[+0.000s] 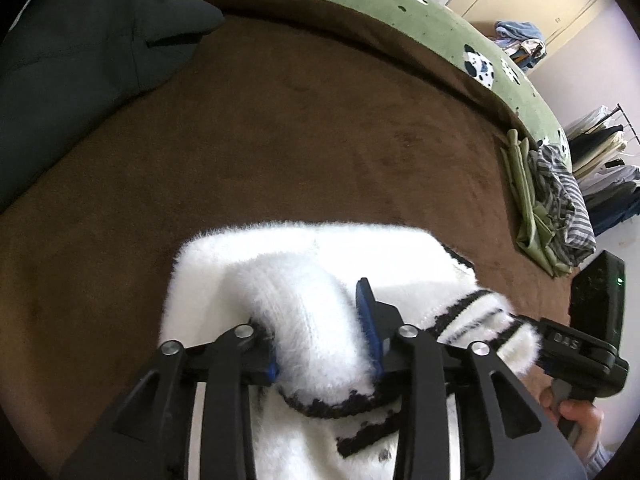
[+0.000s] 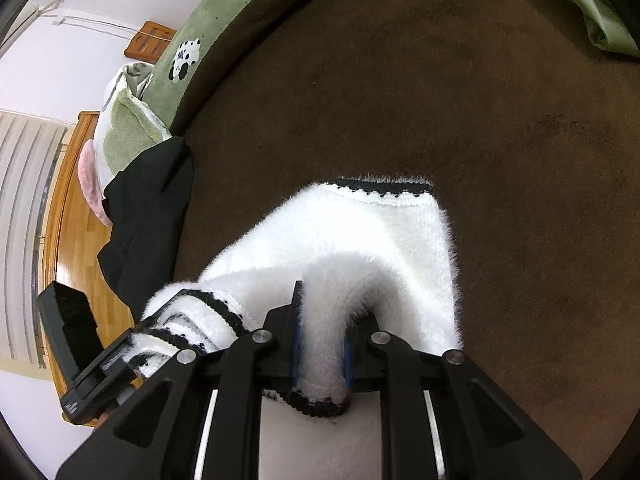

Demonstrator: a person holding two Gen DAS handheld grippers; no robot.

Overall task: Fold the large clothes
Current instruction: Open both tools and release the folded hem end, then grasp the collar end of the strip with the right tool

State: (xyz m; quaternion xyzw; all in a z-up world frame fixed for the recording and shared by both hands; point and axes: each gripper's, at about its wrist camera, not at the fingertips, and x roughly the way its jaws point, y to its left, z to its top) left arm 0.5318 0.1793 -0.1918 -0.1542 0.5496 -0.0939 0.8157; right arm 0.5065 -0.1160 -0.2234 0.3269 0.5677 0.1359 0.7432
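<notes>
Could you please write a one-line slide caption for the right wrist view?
Right gripper shut on a fold of the fluffy white sweater, black-trimmed, lying on the brown blanket.

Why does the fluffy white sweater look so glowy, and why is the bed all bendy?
Left wrist view: the white sweater is overexposed, its fuzz washed out; the fisheye lens curves the green blanket edge. Right wrist view: the same glare on the sweater, while the brown blanket stays dark and the corners go black.
</notes>
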